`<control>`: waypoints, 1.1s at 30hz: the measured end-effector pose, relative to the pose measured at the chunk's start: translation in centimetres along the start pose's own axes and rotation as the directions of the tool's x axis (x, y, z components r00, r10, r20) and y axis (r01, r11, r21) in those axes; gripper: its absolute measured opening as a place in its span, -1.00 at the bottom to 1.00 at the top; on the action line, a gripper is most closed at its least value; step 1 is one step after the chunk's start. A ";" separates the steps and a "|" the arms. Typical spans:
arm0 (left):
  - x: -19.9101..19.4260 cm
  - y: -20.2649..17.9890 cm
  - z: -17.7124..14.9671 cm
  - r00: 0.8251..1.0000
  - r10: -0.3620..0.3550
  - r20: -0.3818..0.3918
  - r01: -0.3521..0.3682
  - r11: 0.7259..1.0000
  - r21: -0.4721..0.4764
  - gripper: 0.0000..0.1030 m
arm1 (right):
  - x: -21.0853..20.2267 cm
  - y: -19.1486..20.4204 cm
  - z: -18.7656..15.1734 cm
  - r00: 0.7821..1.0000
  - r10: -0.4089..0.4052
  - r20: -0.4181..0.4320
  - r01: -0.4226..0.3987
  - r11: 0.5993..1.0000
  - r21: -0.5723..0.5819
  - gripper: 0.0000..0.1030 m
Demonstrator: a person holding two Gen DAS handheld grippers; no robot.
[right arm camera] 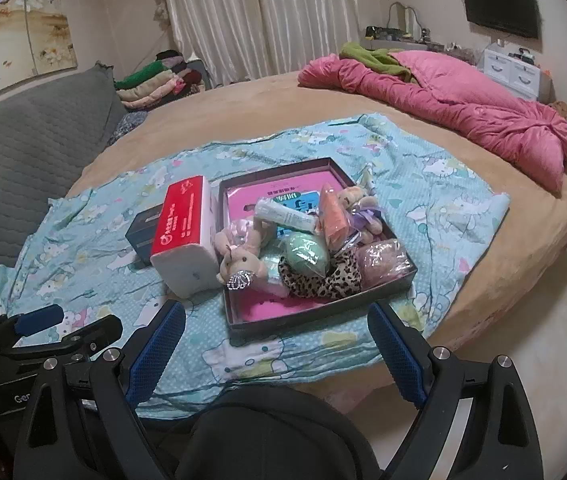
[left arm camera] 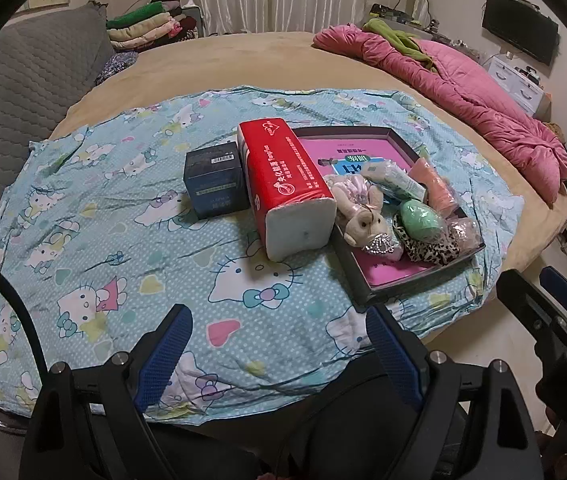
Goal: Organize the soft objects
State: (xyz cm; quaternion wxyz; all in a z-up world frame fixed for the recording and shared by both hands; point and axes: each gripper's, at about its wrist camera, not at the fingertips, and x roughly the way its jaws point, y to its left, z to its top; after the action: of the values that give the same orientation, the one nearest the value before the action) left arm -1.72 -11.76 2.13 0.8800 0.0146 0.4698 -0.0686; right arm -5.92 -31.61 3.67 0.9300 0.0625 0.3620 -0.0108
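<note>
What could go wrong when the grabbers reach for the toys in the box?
The plush bunny leans on the tray rim beside the tissue pack, so a reach might tip it out. The toys are piled tight: grabbing the green egg could also snag the leopard scrunchie. Both grippers, left and right, are open and away.

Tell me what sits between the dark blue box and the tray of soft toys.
The red tissue pack lies between the dark blue box and the tray, clearest in the left wrist view.
</note>
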 end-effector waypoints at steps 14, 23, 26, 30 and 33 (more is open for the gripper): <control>-0.4 0.2 0.1 1.000 0.012 0.018 -0.012 1.000 0.003 0.71 | -0.1 0.1 0.1 1.000 -0.001 -0.003 0.001 1.000 -0.003 0.81; -0.4 0.1 0.1 1.000 0.018 0.022 -0.018 1.000 0.008 0.71 | 0.0 0.3 0.1 1.000 0.004 -0.007 -0.004 1.000 -0.002 0.81; -0.4 0.1 0.1 1.000 0.017 0.022 -0.017 1.000 0.006 0.71 | 0.0 0.3 0.0 1.000 0.003 -0.005 -0.003 1.000 -0.002 0.81; -0.3 0.1 0.0 0.999 0.024 0.022 -0.024 1.000 0.008 0.71 | 0.1 0.3 -0.1 1.000 0.002 -0.007 -0.002 1.000 -0.001 0.81; -0.1 0.2 -0.1 0.999 0.026 0.023 -0.026 1.000 0.008 0.71 | 0.1 0.4 -0.1 1.000 0.000 -0.007 -0.001 1.000 -0.002 0.81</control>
State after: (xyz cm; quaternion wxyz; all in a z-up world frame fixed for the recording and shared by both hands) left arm -1.78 -11.50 2.14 0.8861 0.0234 0.4592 -0.0592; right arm -5.84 -31.25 3.57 0.9288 0.0619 0.3653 -0.0101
